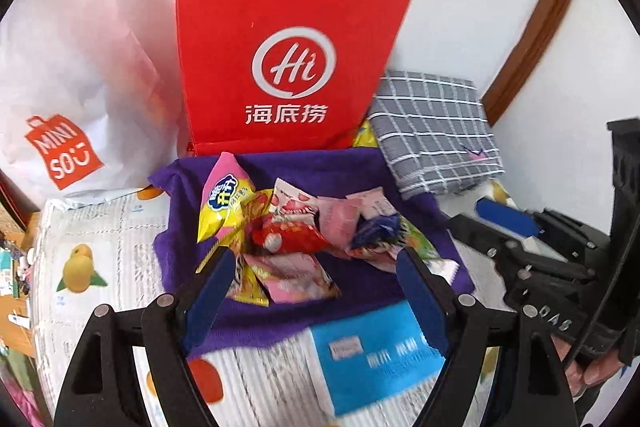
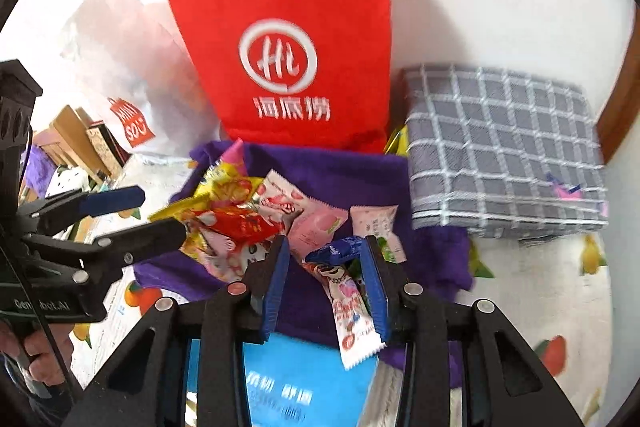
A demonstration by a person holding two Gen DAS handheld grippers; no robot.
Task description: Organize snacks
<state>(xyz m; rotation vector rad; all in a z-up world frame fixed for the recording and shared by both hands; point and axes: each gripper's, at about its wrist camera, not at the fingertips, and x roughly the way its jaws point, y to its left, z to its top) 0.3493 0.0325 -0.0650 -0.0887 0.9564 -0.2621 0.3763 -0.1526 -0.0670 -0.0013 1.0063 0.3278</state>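
Observation:
A pile of snack packets [image 1: 296, 239] lies on a purple cloth [image 1: 344, 171] in front of a red paper bag [image 1: 288, 51]. My left gripper [image 1: 316, 263] is open, its blue pads either side of the pile's near edge, holding nothing. My right gripper [image 2: 326, 251] is open over the pile's right part [image 2: 256, 223], with a blue wrapped candy [image 2: 340, 251] and a long pink-white packet [image 2: 352, 307] between its pads [image 2: 276, 279]. I cannot tell whether the pads touch them. The right gripper also shows at the right of the left wrist view [image 1: 516, 227]. The left gripper shows at the left of the right wrist view [image 2: 120, 211].
A white Miniso bag [image 1: 68, 99] stands left of the red bag. A grey checked folded cloth [image 2: 504, 155] lies at the right. A blue packet [image 1: 372, 351] lies near me on the fruit-print table cover [image 1: 92, 267]. A white wall is behind.

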